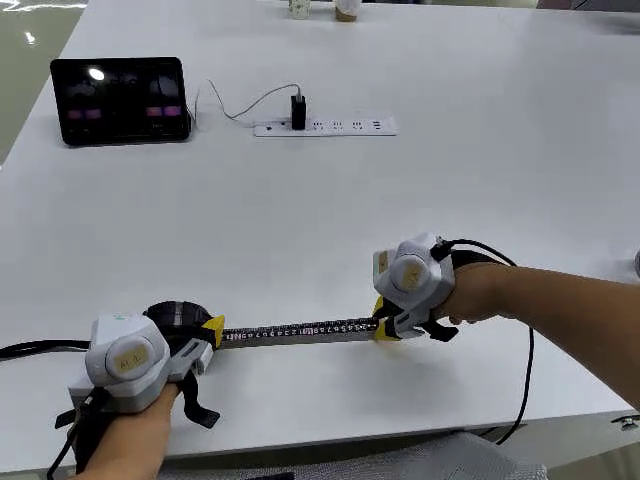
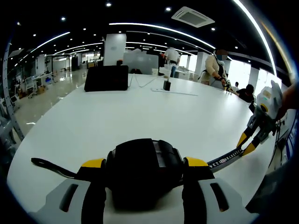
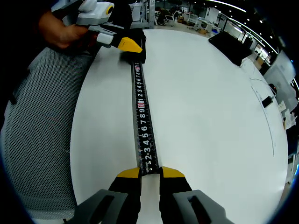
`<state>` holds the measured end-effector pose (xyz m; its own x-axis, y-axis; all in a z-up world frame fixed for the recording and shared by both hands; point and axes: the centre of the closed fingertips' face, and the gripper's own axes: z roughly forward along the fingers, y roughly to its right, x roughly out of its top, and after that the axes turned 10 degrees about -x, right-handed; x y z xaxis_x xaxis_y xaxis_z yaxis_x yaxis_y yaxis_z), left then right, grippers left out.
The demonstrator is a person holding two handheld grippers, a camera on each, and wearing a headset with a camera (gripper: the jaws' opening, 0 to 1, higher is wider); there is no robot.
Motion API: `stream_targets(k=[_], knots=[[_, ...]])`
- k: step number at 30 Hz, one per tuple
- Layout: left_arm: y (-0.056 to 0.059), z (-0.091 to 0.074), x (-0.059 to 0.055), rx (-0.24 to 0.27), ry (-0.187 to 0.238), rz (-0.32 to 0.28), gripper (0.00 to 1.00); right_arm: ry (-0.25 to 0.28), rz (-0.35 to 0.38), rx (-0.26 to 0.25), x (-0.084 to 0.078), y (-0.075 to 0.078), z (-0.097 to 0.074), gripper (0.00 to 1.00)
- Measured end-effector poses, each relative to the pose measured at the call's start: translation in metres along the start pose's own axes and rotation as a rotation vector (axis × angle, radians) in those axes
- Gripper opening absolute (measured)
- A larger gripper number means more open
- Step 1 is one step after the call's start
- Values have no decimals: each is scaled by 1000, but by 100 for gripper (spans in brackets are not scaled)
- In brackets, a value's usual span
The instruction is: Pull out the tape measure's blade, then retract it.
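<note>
- In the lower left of the head view, my left gripper (image 1: 197, 335) is clenched on the tape measure case (image 1: 176, 318), a black round body resting on the white table (image 1: 450, 210).
- In the left gripper view the case fills the bottom centre, with a yellow-tipped jaw pressed to each side of it.
- The blade (image 1: 300, 330) is drawn out of the case and runs rightward across the lower middle of the head view, its numbered face up.
- It lies low along the table; I cannot tell whether it touches the surface along its length.
- My right gripper (image 1: 386, 326), lower right of centre in the head view, is pinched on the far end of the blade.
- In the right gripper view the two yellow tips close over the blade at the bottom centre, near the low numbers, and the strip leads up to the case at the upper left.
- A dark tablet (image 1: 120, 98) stands at the upper left of the head view, with a white power strip (image 1: 330, 126) just right of it.
</note>
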<state>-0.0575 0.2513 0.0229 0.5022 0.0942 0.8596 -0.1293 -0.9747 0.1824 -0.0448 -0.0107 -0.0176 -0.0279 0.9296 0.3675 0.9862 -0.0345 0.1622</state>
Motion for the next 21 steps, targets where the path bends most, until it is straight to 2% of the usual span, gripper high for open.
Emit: stream_targets(k=[13, 21], knots=[[-1, 1, 0, -2, -3, 1, 61, -12, 4, 2, 3, 0, 2, 11], [-2, 2, 0, -2, -6, 2, 61, 24, 50, -4, 5, 0, 2, 11]])
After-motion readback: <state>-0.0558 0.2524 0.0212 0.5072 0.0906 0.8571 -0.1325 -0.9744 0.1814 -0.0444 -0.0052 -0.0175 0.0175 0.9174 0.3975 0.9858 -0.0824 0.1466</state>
